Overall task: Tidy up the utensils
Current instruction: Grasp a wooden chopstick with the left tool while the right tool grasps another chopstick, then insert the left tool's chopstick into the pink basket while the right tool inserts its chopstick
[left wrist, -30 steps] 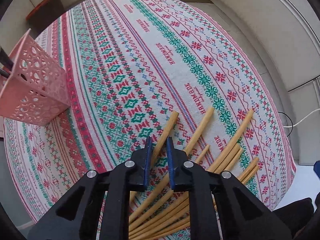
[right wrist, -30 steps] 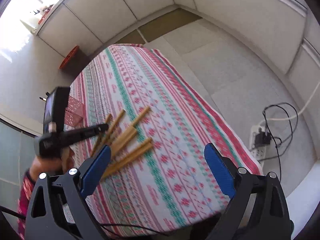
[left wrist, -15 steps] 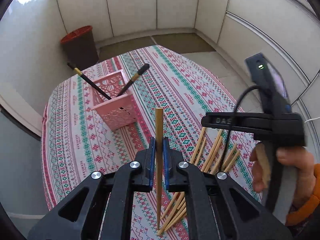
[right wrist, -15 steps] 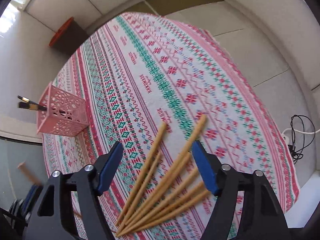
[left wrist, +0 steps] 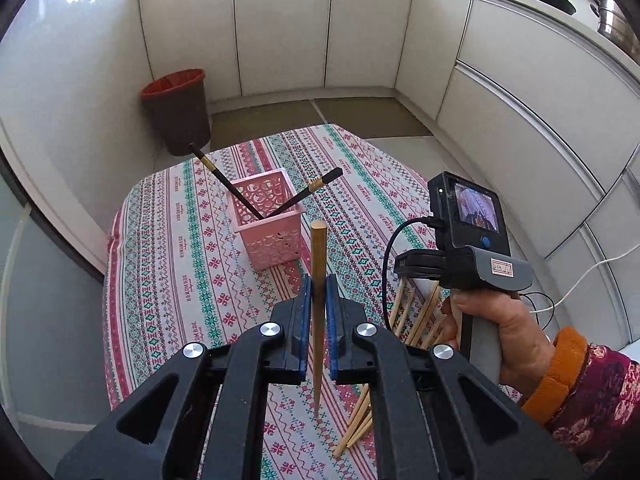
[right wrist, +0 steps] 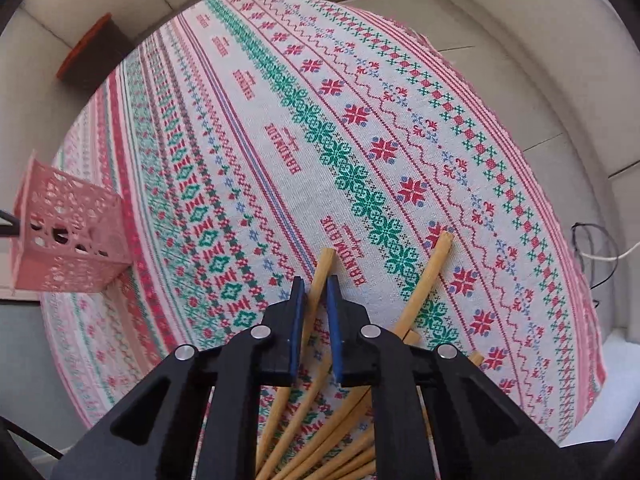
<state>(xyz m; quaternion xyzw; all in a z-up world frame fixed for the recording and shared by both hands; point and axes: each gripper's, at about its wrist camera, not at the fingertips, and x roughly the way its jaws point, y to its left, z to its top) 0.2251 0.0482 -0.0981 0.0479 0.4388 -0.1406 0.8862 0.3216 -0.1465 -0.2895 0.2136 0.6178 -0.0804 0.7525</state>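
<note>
My left gripper [left wrist: 318, 282] is shut on a wooden chopstick [left wrist: 319, 264] and holds it upright above the tablecloth, short of the pink lattice holder [left wrist: 269, 232]. The holder has two black chopsticks [left wrist: 224, 178] leaning in it. My right gripper [right wrist: 316, 284] is down on the pile of wooden chopsticks [right wrist: 420, 288], its jaws nearly closed around one chopstick [right wrist: 322, 270] that lies on the cloth. The right gripper's body also shows in the left wrist view [left wrist: 464, 256], over the pile [left wrist: 416, 312].
The table has a patterned red, green and white cloth [left wrist: 192, 264]. The pink holder also shows at the left in the right wrist view [right wrist: 68, 236]. A dark bin with a red rim [left wrist: 178, 110] stands on the floor behind the table. Cables and a socket strip [right wrist: 592, 256] lie on the floor at right.
My left gripper has closed on a wooden chopstick and lifted it upright off the pile. My right gripper has come down onto the pile and narrowed its jaws around one chopstick.
</note>
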